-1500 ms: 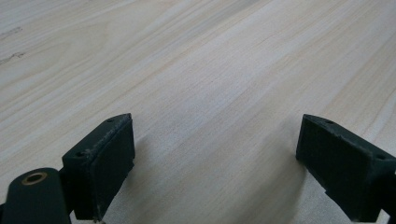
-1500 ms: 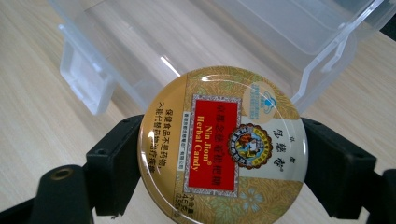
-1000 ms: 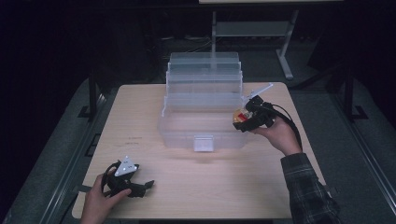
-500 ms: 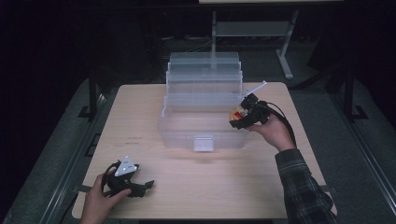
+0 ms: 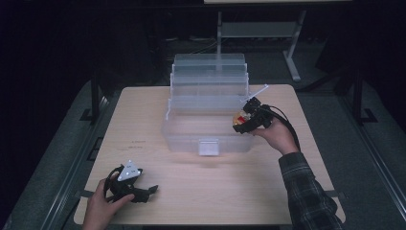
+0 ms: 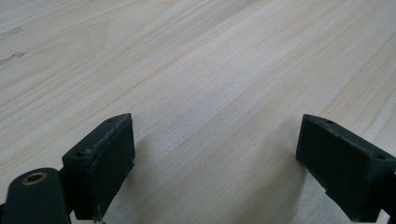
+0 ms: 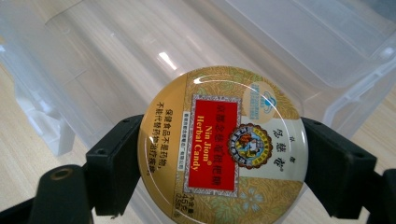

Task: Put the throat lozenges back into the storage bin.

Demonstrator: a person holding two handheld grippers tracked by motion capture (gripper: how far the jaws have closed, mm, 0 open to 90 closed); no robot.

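Note:
A round gold candy tin (image 7: 223,148) with a red label sits between the jaws of my right gripper (image 7: 219,163), which is shut on its sides. In the high view that right gripper (image 5: 242,120) hovers with the candy tin (image 5: 238,118) over the right edge of a clear plastic tiered box (image 5: 209,110), standing open at the table's middle. My left gripper (image 5: 146,190) rests near the table's front left corner. Its jaws stand wide apart in the left gripper view, with bare wood between the pads (image 6: 109,163) of the left gripper (image 6: 215,161).
The light wooden table (image 5: 143,120) holds the clear box, whose front latch (image 5: 208,147) faces me. A metal stand (image 5: 292,52) rises behind the table in the dark. Bare wood lies in front of the box and to its left.
My right gripper has shifted a little to the left with the tin, in over the clear box's right edge. The left gripper has stayed put.

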